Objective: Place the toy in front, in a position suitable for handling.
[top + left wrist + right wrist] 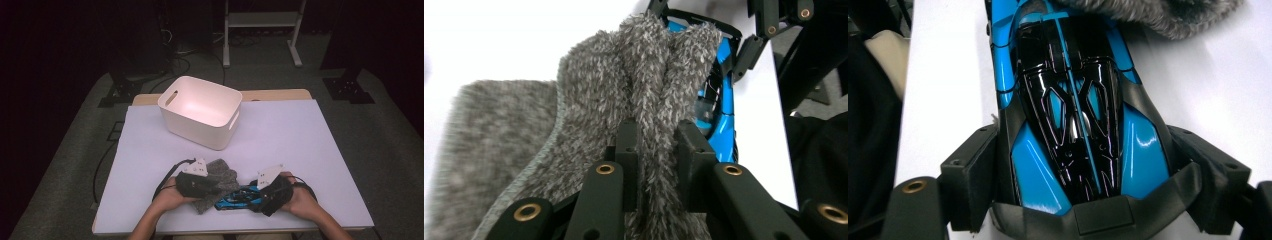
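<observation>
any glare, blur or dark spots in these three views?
High view: room around the table nearly black, white bin brightly lit inside. Left gripper view: white surface blown out, grey fuzzy cloth soft at the left edge. Right gripper view: specular highlights on the blue toy car, cloth at top blurred.

Bright on the white table (300,140) from above, dark all around the room. Glow inside the bin (200,110). Soft picture from high up, a bit grainy. Blurry at the left edge of the cloth (484,150) up close. Shiny white glints on the toy car (1073,115). Soft shadows under the hands
</observation>
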